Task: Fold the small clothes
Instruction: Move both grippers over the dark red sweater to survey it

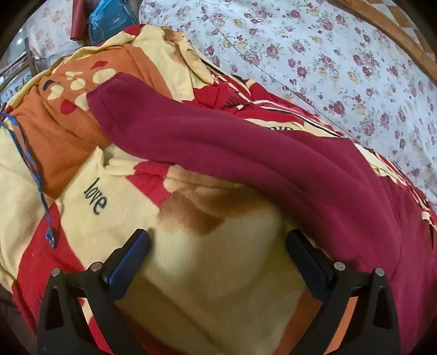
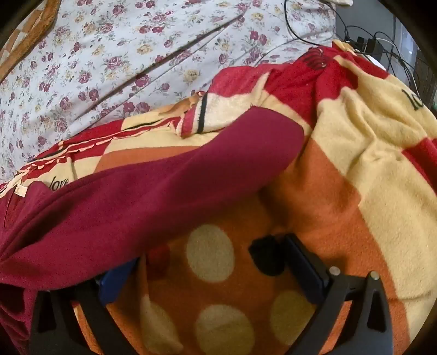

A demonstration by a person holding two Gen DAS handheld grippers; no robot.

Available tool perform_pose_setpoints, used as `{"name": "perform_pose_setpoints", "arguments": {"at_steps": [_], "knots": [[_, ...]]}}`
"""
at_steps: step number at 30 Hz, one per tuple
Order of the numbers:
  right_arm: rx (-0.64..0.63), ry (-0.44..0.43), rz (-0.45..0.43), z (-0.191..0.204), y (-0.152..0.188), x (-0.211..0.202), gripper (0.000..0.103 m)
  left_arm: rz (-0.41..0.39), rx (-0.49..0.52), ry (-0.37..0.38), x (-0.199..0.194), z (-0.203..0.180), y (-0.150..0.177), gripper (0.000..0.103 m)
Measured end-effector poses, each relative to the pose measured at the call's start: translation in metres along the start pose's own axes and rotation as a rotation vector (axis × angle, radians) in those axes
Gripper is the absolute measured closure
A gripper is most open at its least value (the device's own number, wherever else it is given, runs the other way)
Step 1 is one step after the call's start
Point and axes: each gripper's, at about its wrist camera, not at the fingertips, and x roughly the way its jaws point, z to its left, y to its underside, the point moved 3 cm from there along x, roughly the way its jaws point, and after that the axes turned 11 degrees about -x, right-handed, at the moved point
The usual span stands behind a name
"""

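My left tongs [image 1: 218, 243] wide open, empty, over blanket [image 1: 213, 273]. Right tongs [image 2: 210, 262] open too, left finger tucked under garment [image 2: 153, 191], nothing pinched. Maroon garment spread ahead of both, sleeves out: folding looks barely begun. Beyond: floral sheet [image 1: 327, 54], blue bag [image 1: 109, 21], cables [image 2: 368, 41].

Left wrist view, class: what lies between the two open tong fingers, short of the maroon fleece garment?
Only bare cream-and-brown patterned blanket lies between the left tongs; the maroon fleece garment lies beyond, touching the right-hand finger, seen in the left wrist view.
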Motion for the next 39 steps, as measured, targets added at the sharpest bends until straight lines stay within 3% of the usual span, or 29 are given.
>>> {"name": "perform_pose_setpoints", "arguments": {"at_steps": [3,7,10,14,18,21,27,33,39], "knots": [[-0.005,0.008,0.002,0.001,0.0,0.0,0.0,-0.007,0.023,0.006,-0.01,-0.002,0.015,0.01],[-0.002,0.002,0.01,0.001,-0.003,0.0,0.0,-0.036,0.083,0.007,-0.031,-0.008,0.031,0.02],[-0.031,-0.029,0.042,0.003,0.0,-0.007,0.001,-0.039,0.096,0.073,-0.049,-0.015,0.037,0.02],[-0.117,0.038,0.024,0.017,0.016,-0.054,0.002,-0.058,0.126,0.154,-0.078,-0.028,0.053,0.02],[-0.197,-0.05,0.025,0.05,0.027,-0.103,0.002,-0.055,0.171,0.188,-0.093,-0.045,0.072,0.02],[-0.223,-0.151,-0.038,0.082,0.035,-0.139,0.002,-0.037,0.179,0.202,-0.099,-0.057,0.082,0.02],[-0.264,-0.264,-0.053,0.153,0.04,-0.158,0.002,-0.039,0.23,0.197,-0.111,-0.08,0.095,0.02],[-0.316,-0.282,-0.031,0.215,0.039,-0.149,0.002,-0.045,0.25,0.199,-0.119,-0.093,0.1,0.02],[-0.332,-0.275,-0.046,0.244,0.037,-0.147,0.002,-0.05,0.262,0.196,-0.123,-0.103,0.103,0.02]]}}
